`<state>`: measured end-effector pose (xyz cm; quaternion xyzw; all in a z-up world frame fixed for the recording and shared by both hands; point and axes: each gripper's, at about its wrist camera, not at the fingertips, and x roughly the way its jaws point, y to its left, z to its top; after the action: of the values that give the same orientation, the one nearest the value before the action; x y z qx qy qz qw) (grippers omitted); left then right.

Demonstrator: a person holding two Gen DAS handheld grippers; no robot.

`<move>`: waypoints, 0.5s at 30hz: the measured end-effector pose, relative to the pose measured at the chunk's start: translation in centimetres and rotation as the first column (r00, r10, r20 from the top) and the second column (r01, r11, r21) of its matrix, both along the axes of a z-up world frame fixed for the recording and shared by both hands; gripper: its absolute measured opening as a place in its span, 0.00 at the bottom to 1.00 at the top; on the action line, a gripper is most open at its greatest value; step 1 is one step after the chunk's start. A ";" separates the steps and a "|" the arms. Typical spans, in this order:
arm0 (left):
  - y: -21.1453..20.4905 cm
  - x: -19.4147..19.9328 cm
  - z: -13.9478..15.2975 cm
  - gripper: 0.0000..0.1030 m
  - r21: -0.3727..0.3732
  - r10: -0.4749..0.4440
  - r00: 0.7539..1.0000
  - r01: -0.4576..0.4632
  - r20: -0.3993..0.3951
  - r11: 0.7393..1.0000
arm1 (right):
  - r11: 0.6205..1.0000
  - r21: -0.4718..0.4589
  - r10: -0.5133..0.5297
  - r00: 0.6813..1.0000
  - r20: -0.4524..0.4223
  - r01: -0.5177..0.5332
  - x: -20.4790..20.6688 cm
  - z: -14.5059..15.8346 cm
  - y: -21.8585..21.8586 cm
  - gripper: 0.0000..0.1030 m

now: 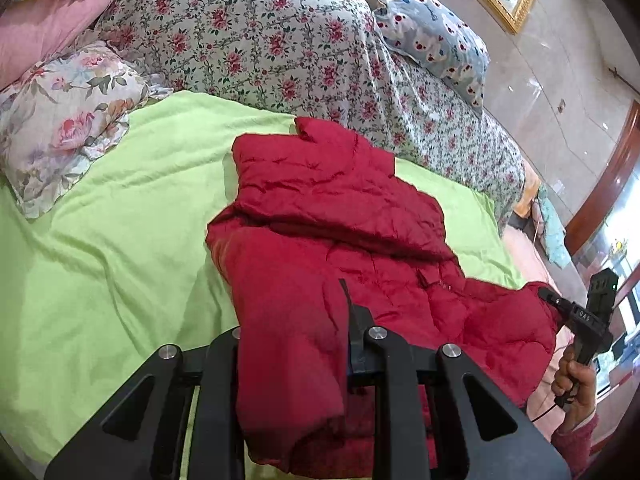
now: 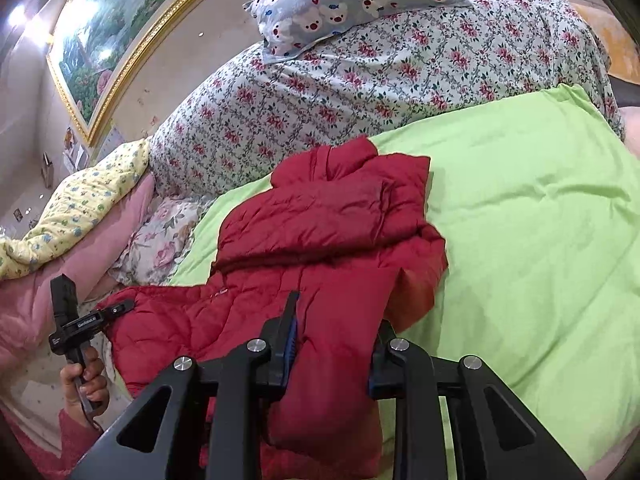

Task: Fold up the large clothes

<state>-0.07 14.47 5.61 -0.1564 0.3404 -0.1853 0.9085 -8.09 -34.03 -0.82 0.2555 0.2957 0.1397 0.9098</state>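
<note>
A red puffer jacket point(image 1: 332, 200) lies on a lime-green sheet point(image 1: 120, 240), its sleeves folded across the body and its collar at the far end. In the left wrist view my left gripper point(image 1: 292, 320) is shut on a bunched fold of the near hem, lifted off the bed. Further right, my right gripper point(image 1: 550, 296) pinches the hem's other corner. The right wrist view shows the same jacket point(image 2: 332, 216) with my right gripper point(image 2: 338, 320) shut on red fabric. There the left gripper point(image 2: 122, 307) clamps the far corner, held by a hand point(image 2: 86, 376).
A heaped quilt with red flowers point(image 1: 260, 40) rises behind the jacket, with a blue bear-print pillow point(image 1: 432, 40) on it. A floral pillow point(image 1: 60, 120) and pink bedding point(image 2: 60, 280) lie at the side. A gold-framed painting point(image 2: 120, 40) hangs on the wall. Green sheet point(image 2: 520, 220) spreads beside the jacket.
</note>
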 end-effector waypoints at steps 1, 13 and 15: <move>0.0 0.3 0.2 0.19 -0.003 0.002 1.000 -0.002 0.003 1.000 | 1.000 -0.002 -0.002 1.000 0.002 0.002 0.3 0.1 -0.1 0.23; -0.5 4.4 2.6 0.19 -0.021 0.036 0.999 -0.035 0.019 0.999 | 1.000 0.007 -0.029 0.999 0.031 0.029 4.3 1.6 -1.8 0.23; -0.7 5.0 3.0 0.19 -0.021 0.040 0.999 -0.040 0.019 0.999 | 0.999 0.009 -0.032 0.999 0.035 0.031 5.1 1.7 -1.9 0.23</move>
<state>4.98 13.80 8.56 -0.1709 0.3265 -0.1723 0.9135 -2.97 -35.91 0.92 0.2615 0.2752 0.1310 0.9158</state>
